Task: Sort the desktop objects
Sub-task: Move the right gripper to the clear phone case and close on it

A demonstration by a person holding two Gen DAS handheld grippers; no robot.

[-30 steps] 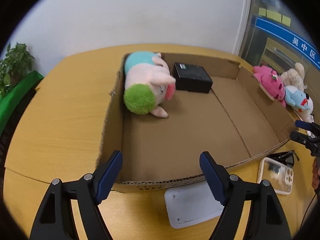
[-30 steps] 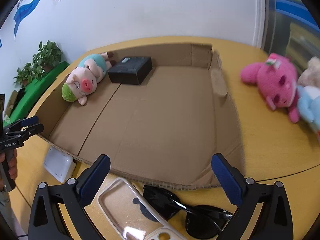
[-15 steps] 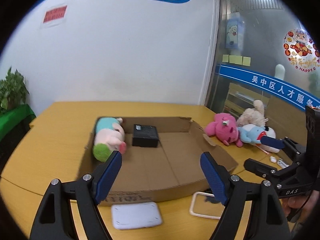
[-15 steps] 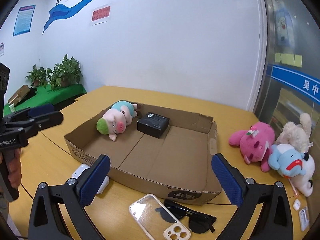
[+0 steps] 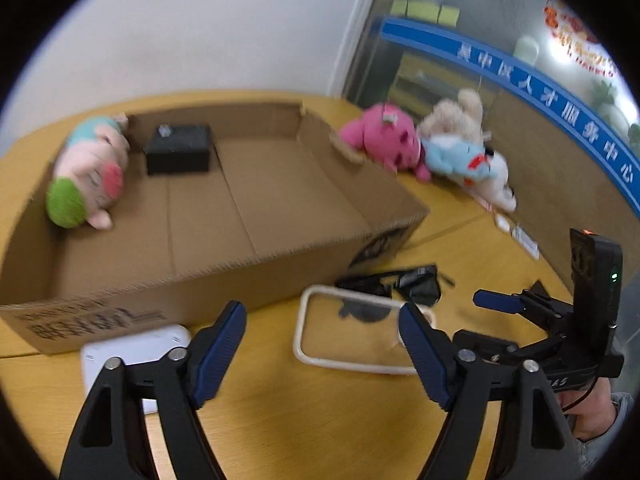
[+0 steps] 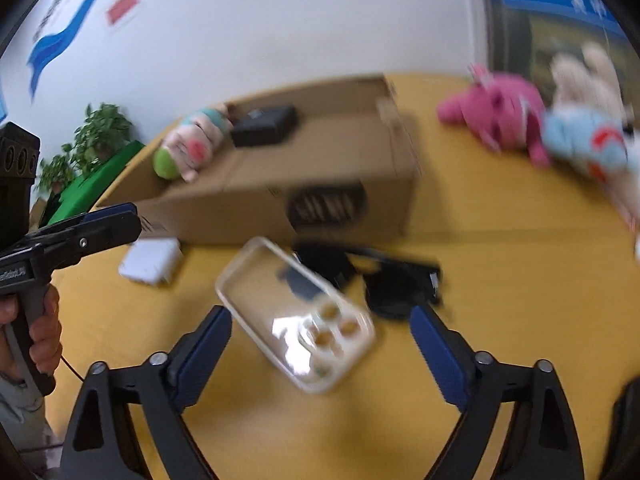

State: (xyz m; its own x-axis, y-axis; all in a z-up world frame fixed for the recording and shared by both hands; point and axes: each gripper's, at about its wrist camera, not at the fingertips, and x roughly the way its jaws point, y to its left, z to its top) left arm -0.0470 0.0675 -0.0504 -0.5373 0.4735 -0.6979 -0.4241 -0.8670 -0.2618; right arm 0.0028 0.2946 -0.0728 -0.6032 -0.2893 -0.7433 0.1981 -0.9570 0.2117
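A shallow cardboard box on the yellow table holds a pig plush and a black box. In front of it lie a clear phone case, black sunglasses and a white flat device. My left gripper is open and empty above the table just short of the case. My right gripper is open and empty, its jaws either side of the case's near end.
A pink plush, a beige plush and a blue-and-white plush lie on the table right of the box. Small white items lie near the right edge. Potted plants stand far left.
Both grippers have dropped down toward the table in front of the box and closer to the phone case and sunglasses. Both stay open and empty.
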